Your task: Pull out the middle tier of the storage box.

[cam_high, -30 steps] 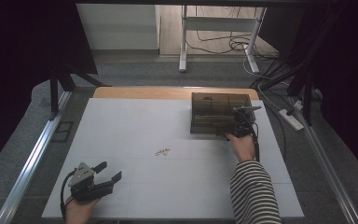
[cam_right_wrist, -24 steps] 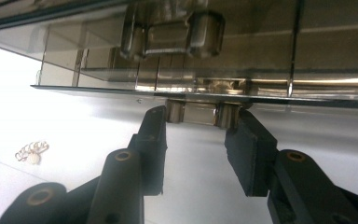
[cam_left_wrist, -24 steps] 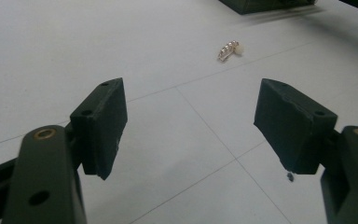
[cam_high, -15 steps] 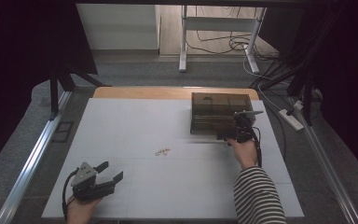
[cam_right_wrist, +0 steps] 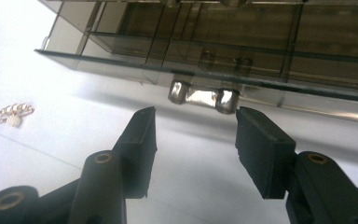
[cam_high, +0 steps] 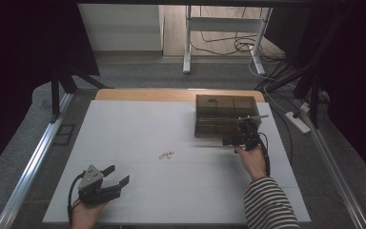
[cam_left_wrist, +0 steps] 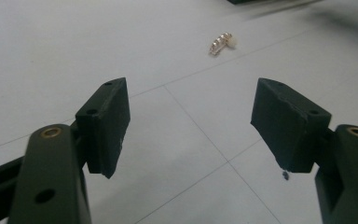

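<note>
Right gripper (cam_right_wrist: 193,140) half-open, jaws just widened off drawer handle (cam_right_wrist: 203,97) | left gripper (cam_left_wrist: 189,123) wide, empty | bracelet (cam_high: 166,155) at nine o'clock of the right gripper; approach low, squarely.

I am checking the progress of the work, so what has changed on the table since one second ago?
The right tongs have just been opening: they stand off the metal handle of the smoky box, nothing between them. That hand has slid slightly along the box front. The left tongs, open, and the small chain stayed where they were.
</note>
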{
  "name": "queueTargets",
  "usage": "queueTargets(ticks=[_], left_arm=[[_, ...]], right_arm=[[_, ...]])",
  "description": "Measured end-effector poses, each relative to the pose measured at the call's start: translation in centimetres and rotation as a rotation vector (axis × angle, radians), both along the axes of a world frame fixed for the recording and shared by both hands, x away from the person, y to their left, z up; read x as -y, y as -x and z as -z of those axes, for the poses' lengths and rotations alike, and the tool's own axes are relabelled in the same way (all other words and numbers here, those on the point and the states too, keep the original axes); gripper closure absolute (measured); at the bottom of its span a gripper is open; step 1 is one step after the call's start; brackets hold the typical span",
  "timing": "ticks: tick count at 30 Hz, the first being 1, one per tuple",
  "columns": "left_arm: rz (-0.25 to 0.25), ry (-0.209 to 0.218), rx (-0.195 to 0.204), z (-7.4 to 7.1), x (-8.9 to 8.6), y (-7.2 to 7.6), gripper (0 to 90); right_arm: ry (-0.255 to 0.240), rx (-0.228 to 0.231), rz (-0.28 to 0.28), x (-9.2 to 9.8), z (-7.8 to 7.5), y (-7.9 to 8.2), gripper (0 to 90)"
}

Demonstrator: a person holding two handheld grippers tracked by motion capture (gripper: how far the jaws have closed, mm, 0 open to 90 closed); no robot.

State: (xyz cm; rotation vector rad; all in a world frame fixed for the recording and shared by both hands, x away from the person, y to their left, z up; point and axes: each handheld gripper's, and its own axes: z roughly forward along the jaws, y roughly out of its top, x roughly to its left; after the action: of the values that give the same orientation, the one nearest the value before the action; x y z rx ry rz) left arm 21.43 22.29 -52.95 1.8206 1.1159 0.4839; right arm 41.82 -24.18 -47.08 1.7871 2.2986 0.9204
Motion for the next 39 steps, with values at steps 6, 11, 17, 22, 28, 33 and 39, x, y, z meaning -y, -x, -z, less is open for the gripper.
queueTargets(ticks=[6,11,17,22,28,33,39], left_arm=[[0.007,-0.004,0.002,-0.2,0.7,-0.4,29.1],[0.019,-0.042,0.036,-0.9,1.8,-0.7,27.9],[0.036,-0.063,0.026,-1.3,3.5,-1.6,27.9],[0.052,-0.078,0.013,-1.8,5.4,-2.7,30.5],[0.076,-0.072,0.027,-2.5,8.0,-4.4,34.5],[0.101,-0.091,0.024,-3.0,10.5,-6.3,35.6],[0.12,-0.064,0.029,-3.9,13.1,-8.5,36.9]], right_arm=[[0.019,0.092,-0.04,1.0,-0.2,1.4,46.6],[0.036,0.189,-0.074,2.4,-0.5,2.6,45.4],[0.048,0.304,-0.114,4.2,-0.7,4.1,45.5],[0.072,0.364,-0.126,5.7,-0.8,4.6,45.5],[0.058,0.402,-0.137,7.3,-0.7,5.1,44.2],[0.056,0.414,-0.134,8.5,-0.3,4.8,42.4],[0.031,0.403,-0.132,9.8,0.0,4.5,46.0]])
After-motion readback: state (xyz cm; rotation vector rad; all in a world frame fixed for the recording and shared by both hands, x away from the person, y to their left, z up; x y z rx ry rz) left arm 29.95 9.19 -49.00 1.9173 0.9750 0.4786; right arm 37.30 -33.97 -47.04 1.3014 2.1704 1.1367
